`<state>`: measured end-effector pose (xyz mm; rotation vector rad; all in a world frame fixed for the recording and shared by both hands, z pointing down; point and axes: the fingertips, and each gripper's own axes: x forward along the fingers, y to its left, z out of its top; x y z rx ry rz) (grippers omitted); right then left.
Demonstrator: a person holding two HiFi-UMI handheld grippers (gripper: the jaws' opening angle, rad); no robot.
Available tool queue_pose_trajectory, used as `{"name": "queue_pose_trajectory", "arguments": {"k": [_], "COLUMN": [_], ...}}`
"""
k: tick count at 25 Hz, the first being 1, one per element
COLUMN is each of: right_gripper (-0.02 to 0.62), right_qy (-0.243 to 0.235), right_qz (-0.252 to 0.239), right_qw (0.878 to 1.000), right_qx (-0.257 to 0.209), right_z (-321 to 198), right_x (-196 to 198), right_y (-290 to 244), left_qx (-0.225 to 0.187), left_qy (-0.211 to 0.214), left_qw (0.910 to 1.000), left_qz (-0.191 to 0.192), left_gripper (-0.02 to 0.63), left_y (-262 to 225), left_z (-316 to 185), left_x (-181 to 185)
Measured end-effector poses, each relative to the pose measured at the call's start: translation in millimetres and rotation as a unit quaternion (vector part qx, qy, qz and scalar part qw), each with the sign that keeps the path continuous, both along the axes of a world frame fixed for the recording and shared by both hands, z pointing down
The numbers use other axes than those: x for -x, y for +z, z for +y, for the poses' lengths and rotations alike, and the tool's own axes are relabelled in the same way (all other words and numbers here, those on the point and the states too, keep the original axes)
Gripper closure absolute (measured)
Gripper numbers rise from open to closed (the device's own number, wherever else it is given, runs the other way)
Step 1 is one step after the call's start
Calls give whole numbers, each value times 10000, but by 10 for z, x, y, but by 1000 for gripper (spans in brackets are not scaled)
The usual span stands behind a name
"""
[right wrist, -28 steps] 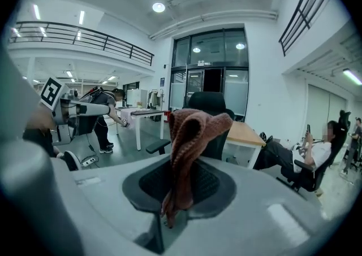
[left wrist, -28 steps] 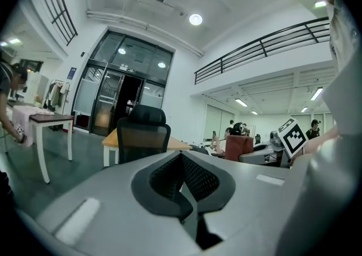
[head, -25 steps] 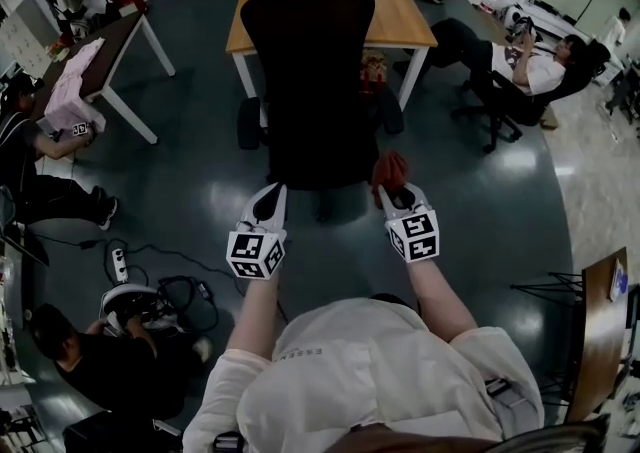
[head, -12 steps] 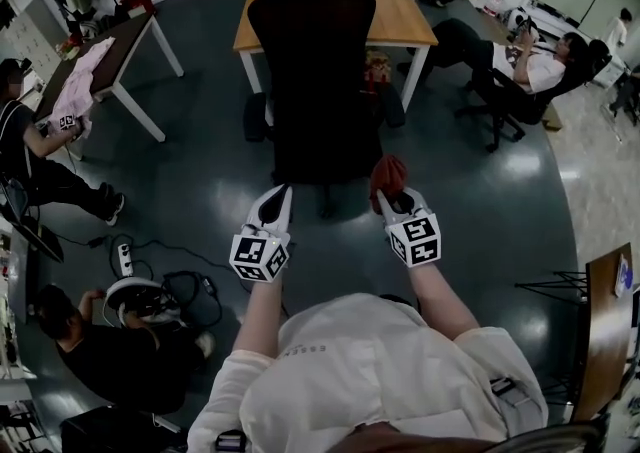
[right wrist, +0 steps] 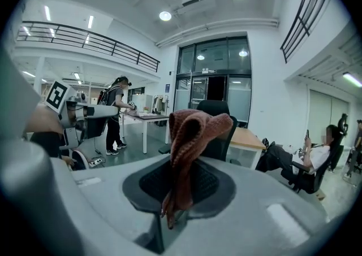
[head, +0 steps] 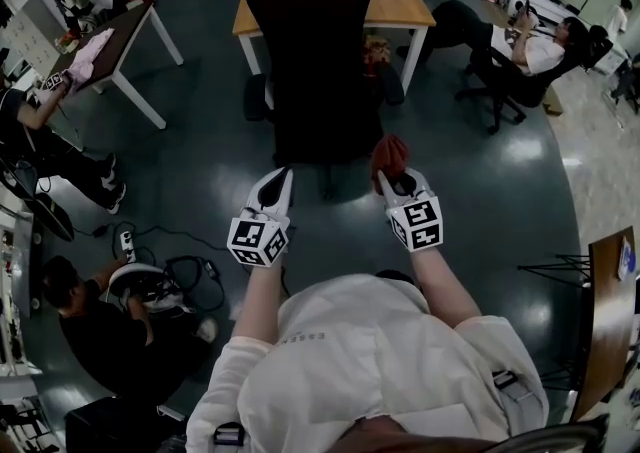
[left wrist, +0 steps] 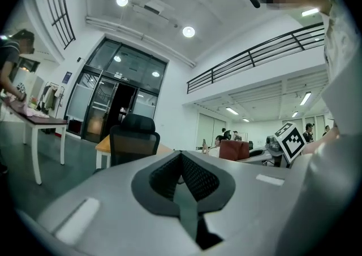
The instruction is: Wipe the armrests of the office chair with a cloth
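A black office chair (head: 312,61) stands with its back toward me, in front of a wooden table; its armrests (head: 257,98) stick out on both sides. My right gripper (head: 391,173) is shut on a rust-red cloth (head: 389,154), bunched above the jaws in the right gripper view (right wrist: 192,136). My left gripper (head: 277,179) is shut and holds nothing; its jaws meet in the left gripper view (left wrist: 182,178). Both grippers hover just short of the chair's backrest, which also shows in the left gripper view (left wrist: 134,139) and the right gripper view (right wrist: 218,130).
A wooden table (head: 385,3) stands behind the chair. A person sits in a chair (head: 520,51) at the right. A dark table (head: 110,46) is at the left, with people (head: 90,316) and cables (head: 180,276) on the floor at the left.
Both grippers have moved slightly forward toward the chair's back. The right gripper still holds the cloth.
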<state>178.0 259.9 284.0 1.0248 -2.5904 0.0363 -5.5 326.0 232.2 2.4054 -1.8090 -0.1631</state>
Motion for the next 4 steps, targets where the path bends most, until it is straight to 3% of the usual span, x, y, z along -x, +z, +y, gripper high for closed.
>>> {"name": "queue_pose_trajectory", "arguments": {"k": [4], "right_gripper": [548], "right_qy": [16], "right_qz": [6], "right_qw": [10000], "right_qx": [18], "right_z": [65], "right_x": [-26], "right_y": [-6], "left_qx": [38], "left_qy": [13], "left_qw": [10000], "left_qz": [35], "left_gripper": [589], "left_y": [4], "left_z": [58], "left_x": [-18]}}
